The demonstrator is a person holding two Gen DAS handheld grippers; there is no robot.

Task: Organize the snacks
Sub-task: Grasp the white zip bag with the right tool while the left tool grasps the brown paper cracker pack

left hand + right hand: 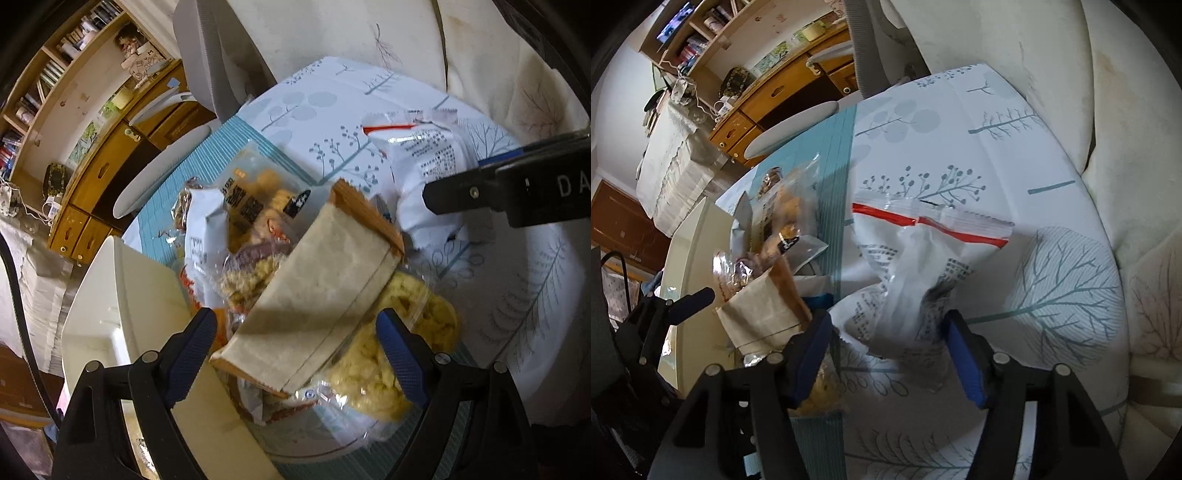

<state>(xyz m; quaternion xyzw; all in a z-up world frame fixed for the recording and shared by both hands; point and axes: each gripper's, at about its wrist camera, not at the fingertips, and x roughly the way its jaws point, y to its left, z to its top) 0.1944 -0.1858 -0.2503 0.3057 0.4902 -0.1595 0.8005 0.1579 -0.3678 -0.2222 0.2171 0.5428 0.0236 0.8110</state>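
Left hand-held gripper spread wide around beige brown-edged paper pouch, not pinching, atop heaped clear snack bags on tree-print worktop. Right hand-held gripper likewise parted, straddling white red-striped zip bag, probably for sorting.

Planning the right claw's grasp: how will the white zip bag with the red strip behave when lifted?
The white zip bag looks crumpled and thin, so probably floppy and light. Its glossy film may slip between the right claw pads, and it likely sags when lifted.

beige box tilted atop snack bags | white zip bag crumpled beside
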